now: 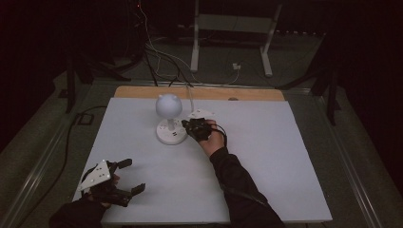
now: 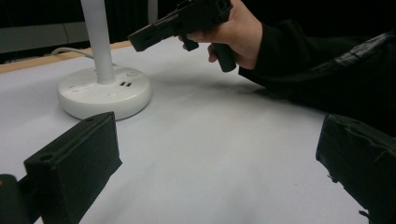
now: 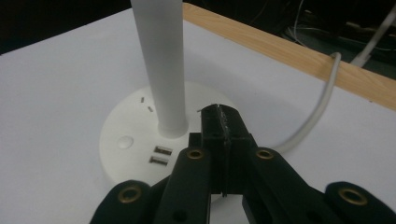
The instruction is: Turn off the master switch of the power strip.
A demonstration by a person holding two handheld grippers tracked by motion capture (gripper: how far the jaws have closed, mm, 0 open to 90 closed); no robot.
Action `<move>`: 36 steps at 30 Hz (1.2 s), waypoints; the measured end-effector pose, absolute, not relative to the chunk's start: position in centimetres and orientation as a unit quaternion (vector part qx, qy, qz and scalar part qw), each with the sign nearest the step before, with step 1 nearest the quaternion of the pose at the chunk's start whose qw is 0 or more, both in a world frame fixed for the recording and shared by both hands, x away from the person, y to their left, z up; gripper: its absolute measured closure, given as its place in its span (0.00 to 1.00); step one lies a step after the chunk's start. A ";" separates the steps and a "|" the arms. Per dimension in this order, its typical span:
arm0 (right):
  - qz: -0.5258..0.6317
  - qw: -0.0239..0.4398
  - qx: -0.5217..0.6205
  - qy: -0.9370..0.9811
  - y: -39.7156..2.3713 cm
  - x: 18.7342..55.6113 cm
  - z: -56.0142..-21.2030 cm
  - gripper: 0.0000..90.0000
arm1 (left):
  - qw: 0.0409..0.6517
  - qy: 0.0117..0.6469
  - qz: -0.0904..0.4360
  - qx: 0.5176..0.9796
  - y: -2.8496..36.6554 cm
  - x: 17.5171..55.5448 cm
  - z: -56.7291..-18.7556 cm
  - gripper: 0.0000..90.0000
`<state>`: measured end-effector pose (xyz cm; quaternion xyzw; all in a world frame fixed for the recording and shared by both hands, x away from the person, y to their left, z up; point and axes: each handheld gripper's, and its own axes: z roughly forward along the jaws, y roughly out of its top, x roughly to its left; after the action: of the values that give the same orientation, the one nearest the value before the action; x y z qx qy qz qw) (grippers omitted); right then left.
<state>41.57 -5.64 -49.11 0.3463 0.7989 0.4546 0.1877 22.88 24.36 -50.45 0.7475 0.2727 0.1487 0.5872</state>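
A white desk lamp [image 1: 169, 106] with a globe head and a round base [image 1: 171, 136] stands at the far middle of the white table. My right gripper [image 1: 187, 126] hovers just right of the base, its jaws shut with nothing between them. In the right gripper view its closed tip [image 3: 219, 115] hangs over the base [image 3: 123, 140] beside the pole [image 3: 161, 65], near two USB ports [image 3: 160, 155]. My left gripper [image 1: 133, 176] rests at the front left, open and empty. The left gripper view looks between its wide jaws [image 2: 217, 163] toward the lamp base [image 2: 105, 91] and the right gripper [image 2: 142, 39].
The lamp's white cable [image 3: 317, 107] runs off the base over the wooden back edge [image 1: 199, 92] of the table. The white table top [image 1: 266, 156] spreads wide to the right. Stands and cables lie on the dark floor [image 1: 228, 66] behind.
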 end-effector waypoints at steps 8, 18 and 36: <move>0.454 0.173 0.334 0.808 -6.0 41.1 -48.8 1.00 | 0.588 0.275 0.148 0.746 24.3 22.9 -50.4 0.00; 0.471 0.153 0.309 0.812 -7.2 40.8 -48.6 0.73 | 0.590 0.276 0.148 0.744 24.4 22.9 -50.5 0.00; 0.489 0.074 0.272 0.826 -10.3 39.7 -47.6 0.01 | 0.589 0.278 0.148 0.745 24.4 23.0 -50.5 0.00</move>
<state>39.72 -10.26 -47.63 0.2715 0.8255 0.4892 0.0741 22.98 24.38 -50.51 0.7446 0.2775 0.1482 0.5888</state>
